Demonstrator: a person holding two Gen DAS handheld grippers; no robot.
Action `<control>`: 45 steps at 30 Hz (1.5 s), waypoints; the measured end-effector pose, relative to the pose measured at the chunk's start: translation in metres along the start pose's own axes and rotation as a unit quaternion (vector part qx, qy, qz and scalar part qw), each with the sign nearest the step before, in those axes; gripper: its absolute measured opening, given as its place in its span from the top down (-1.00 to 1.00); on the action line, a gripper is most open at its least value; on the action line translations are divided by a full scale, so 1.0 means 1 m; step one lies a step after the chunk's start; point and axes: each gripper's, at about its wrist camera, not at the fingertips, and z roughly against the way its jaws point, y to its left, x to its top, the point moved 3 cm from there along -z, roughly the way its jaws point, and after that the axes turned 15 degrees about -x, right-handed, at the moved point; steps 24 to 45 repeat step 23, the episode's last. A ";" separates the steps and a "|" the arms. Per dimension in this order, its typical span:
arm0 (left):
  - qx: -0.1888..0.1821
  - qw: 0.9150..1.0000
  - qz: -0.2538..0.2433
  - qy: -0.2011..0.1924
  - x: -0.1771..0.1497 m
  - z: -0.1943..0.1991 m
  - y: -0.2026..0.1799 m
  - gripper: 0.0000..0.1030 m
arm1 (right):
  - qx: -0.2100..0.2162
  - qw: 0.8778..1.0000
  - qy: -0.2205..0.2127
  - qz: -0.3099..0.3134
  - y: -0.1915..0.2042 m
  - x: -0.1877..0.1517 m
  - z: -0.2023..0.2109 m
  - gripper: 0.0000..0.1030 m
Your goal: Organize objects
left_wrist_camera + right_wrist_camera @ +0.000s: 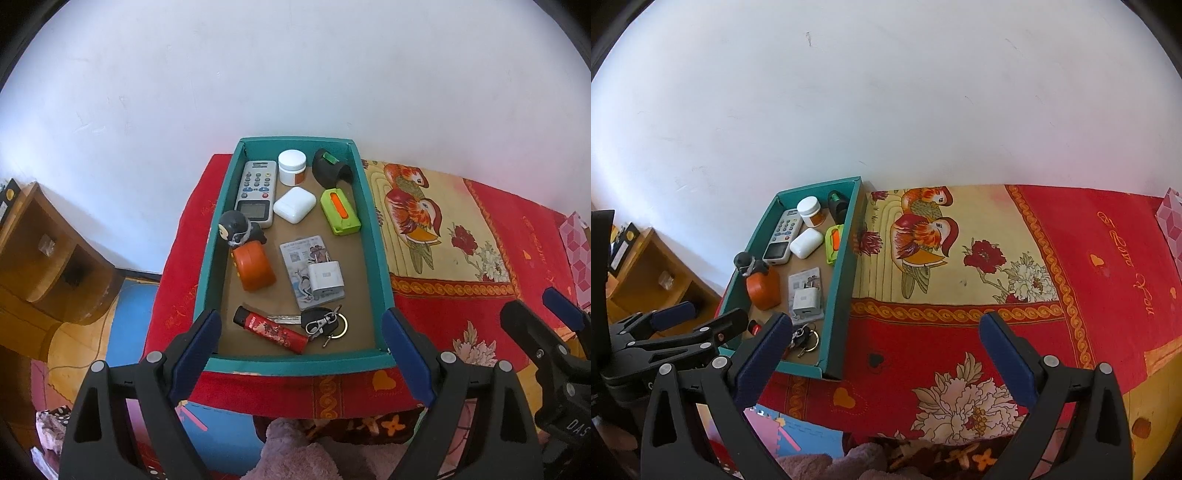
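In the teal box (373,206) at the left end of the bed, all the small items visible are already gathered. Along the far wall you have the remote (257,192), the jar (291,167) and a black holder (330,171) lying on its side. Nearer, the white case (296,204) sits just beside the green cutter (339,211). The orange toy (255,266) with its grey figure leans near the left wall. The charger (325,277) rests on the cards (306,271). The lighter (271,329) and keys (325,325) lie touching along the near wall.

Your left gripper (301,345) hovers above the near end of the box, jaws spread wide and empty. Your right gripper (882,347) hangs over bare blanket (1071,295) beside the box, also spread wide and holding nothing.

No loose item shows on the blanket in either view. Judge the task as either nearly complete or, if items are to be unloaded or regrouped, not yet started; the views do not settle which. Items inside lie unsorted, so tidying within the box may remain.
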 end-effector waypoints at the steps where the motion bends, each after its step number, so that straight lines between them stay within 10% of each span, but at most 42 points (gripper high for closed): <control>1: 0.002 1.000 0.001 -0.001 0.000 0.000 0.000 -0.74 | 0.000 1.000 0.000 0.000 0.000 0.000 0.000 -1.00; 45: 0.008 1.000 0.001 0.007 0.004 -0.009 -0.004 -0.74 | -0.001 1.000 0.008 -0.003 -0.006 0.002 -0.010 -1.00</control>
